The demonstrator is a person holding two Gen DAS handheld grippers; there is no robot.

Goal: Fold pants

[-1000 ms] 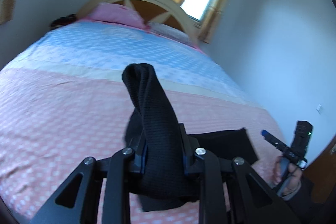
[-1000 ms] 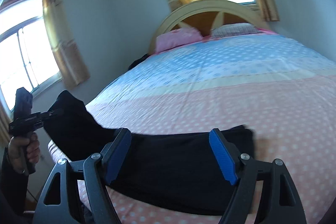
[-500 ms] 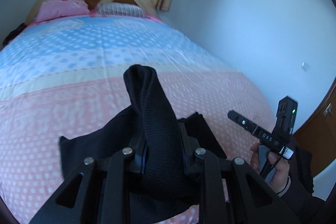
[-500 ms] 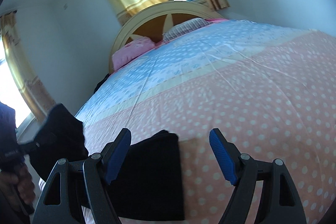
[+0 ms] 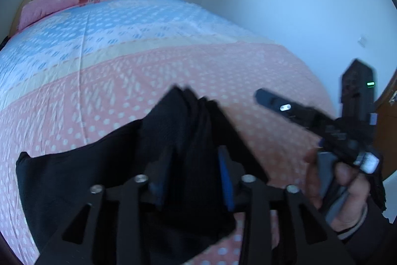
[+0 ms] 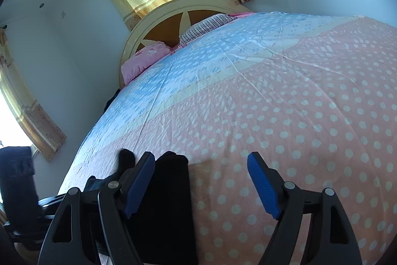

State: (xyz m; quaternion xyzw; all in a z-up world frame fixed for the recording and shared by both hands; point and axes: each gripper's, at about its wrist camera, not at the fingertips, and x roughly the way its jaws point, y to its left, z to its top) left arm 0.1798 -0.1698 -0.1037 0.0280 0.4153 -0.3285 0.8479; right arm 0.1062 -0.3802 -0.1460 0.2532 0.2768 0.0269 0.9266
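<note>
Lying across the near pink end of the bed's dotted pink-and-blue quilt [image 6: 297, 103], the black knit pants [image 5: 74, 178] rise in a fold between the blue pads of the left tongs [image 5: 193, 178]; the blur leaves it unclear whether the pads press the cloth. The right tongs [image 6: 201, 180] stand wide apart, gripping nothing, over the quilt beside the pants' edge. A pink pillow [image 6: 146, 58] and a striped pillow [image 6: 208, 25] rest against the cream arched headboard [image 6: 173, 9].

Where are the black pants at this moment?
The black pants lie at the near edge of the bed's pink dotted cover, with a bunched section rising between the left claw's fingers. In the right wrist view they sit lower left.
</note>
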